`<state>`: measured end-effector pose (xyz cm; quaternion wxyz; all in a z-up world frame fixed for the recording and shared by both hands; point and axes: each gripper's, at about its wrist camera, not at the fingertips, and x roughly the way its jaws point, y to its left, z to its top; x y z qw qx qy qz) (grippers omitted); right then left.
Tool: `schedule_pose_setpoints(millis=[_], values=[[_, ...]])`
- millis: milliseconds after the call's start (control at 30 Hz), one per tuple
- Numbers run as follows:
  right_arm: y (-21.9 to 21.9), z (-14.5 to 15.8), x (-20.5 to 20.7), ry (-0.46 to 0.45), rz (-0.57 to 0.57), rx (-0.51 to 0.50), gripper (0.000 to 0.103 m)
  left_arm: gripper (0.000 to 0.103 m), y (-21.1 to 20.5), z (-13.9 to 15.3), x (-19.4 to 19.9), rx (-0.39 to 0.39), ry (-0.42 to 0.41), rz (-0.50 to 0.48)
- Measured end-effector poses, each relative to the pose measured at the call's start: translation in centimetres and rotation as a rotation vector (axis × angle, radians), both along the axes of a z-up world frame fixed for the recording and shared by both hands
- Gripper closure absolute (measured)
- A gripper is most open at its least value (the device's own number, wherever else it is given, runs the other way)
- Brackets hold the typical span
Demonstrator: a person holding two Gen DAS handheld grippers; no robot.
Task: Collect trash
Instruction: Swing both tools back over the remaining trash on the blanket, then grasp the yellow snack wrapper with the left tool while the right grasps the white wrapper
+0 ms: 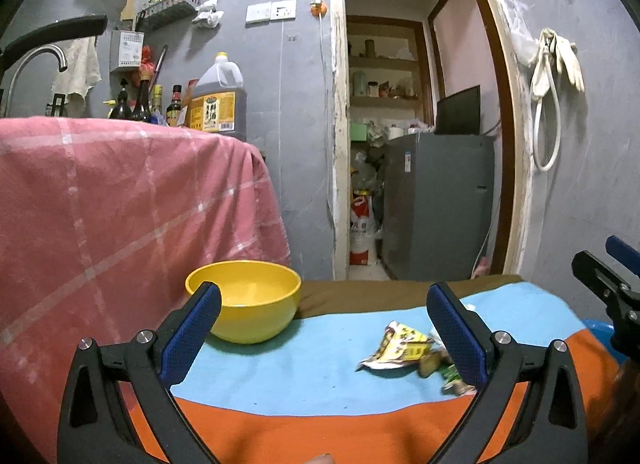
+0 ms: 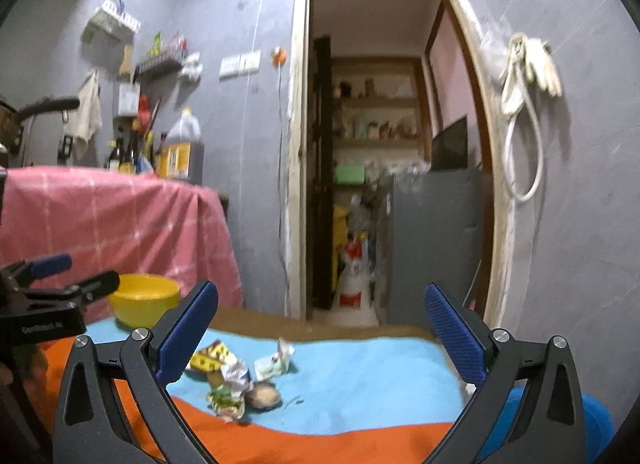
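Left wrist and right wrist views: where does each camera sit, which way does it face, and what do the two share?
Left wrist: sits behind the open left gripper, facing the yellow bowl and doorway; the right gripper shows at the right edge.
Right wrist: sits behind the open right gripper, facing the trash pile on the blue cloth; the left gripper shows at the left edge.
Shared: bowl, trash pile, cloth, doorway.

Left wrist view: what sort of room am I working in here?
Most likely a small home kitchen. A tap rises at the far left, sauce bottles and a big oil jug stand by the wall, and a doorway opens onto pantry shelves and a grey fridge.
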<state>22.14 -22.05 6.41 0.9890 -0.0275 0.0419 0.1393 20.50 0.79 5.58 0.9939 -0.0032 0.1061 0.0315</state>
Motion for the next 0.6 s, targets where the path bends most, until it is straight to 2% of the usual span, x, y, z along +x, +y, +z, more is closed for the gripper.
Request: schedule_pose_setpoints(millis=[133,300,433,467,600], values=[[0.8,-0.7,1.1,0.071,0.012,-0.018,0.0,0.002,0.6,-1.0,1.0,0.014,0.049,-0.024],[1.8,-1.7,2.9,0.179,0.032,-0.042,0.0,0.002,1.0,-2.0,2.7,-0.022,0.157,-0.064],[2.2,-2.5,4.3,0.26,0.048,-0.056,0.0,0.002,0.8,-2.9,4.7,-0.042,0.274,-0.102],[2.3,-2.7,4.6,0.282,0.064,-0.051,0.003,0.002,0.7,-3.2,5.2,-0.044,0.303,-0.118],[2.8,-3.5,5.5,0.361,0.12,-0.047,0.024,0.003,0.3,-4.1,6.7,-0.063,0.395,-0.176]])
